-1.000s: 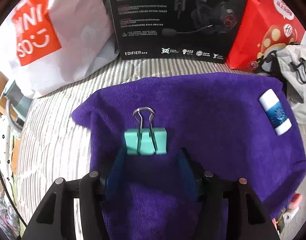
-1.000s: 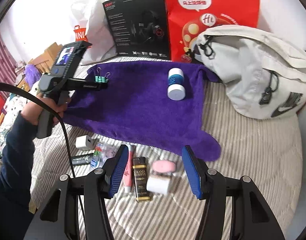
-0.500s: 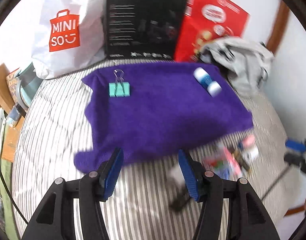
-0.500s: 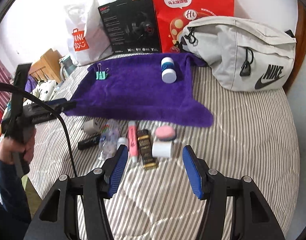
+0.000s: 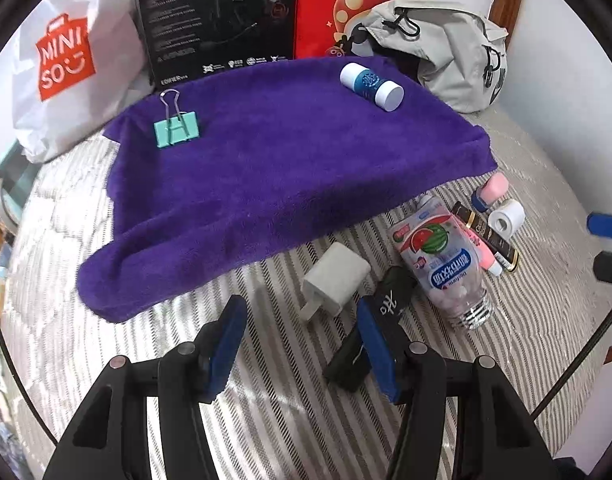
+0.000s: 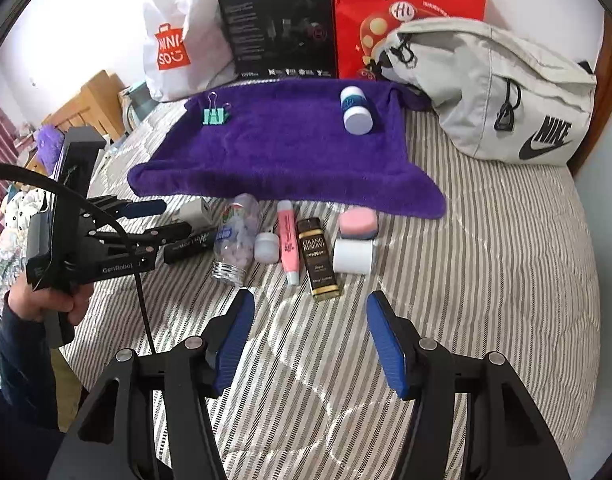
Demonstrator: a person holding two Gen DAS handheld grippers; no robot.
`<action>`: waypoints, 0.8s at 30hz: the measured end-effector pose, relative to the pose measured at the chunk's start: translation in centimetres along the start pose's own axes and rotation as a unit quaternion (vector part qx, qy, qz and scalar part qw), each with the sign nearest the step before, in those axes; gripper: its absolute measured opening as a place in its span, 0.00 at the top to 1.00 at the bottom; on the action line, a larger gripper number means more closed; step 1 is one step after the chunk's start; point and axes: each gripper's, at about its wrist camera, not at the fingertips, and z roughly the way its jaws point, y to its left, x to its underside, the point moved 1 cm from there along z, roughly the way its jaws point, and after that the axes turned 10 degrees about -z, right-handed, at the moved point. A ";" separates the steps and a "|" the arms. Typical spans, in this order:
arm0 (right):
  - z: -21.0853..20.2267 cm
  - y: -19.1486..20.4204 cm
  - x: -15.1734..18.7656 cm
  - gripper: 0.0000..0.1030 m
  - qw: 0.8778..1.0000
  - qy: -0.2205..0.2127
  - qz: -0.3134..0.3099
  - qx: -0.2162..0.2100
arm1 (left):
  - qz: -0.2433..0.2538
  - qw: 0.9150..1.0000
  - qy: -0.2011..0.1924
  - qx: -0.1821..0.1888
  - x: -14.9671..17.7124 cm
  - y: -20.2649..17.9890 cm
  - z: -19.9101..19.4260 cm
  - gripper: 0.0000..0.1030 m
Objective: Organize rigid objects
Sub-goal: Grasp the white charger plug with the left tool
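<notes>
Here both tools gape empty, left tool (image 5: 302, 340) beside the charger (image 5: 334, 280) below the towel's edge (image 5: 226, 256)

A striped bed (image 6: 485, 248) carries a purple towel (image 6: 290, 152), a grey Nike bag (image 6: 505, 92) and, along the towel's near edge, a row of small items: white charger (image 5: 335, 280), candy bottle (image 6: 236, 236), pink tube (image 6: 288, 240), tape roll (image 6: 353, 256).

We're in a bedroom at home.
We see a striped bed (image 6: 485, 280), a wooden headboard (image 6: 94, 100), shopping bags (image 6: 178, 40) and a backpack (image 6: 497, 92) against the wall.
</notes>
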 end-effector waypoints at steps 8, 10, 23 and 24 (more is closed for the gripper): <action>1.9 -1.9 0.7 0.43 0.999 0.032 0.025 0.014 | 0.027 0.999 -0.006 0.033 -0.7 -0.7 1.1 0.48; 2.2 -2.2 0.8 0.43 0.999 0.035 0.027 0.015 | 0.036 0.998 -0.008 0.041 -0.9 -1.0 1.2 0.50; 3.1 -2.5 1.4 0.43 0.998 0.047 0.028 0.003 | 0.010 1.000 0.000 0.004 0.2 0.7 0.0 0.66; 3.2 -2.5 1.4 0.43 0.998 0.048 0.028 0.001 | 0.007 1.000 0.002 -0.009 0.5 1.0 0.0 0.66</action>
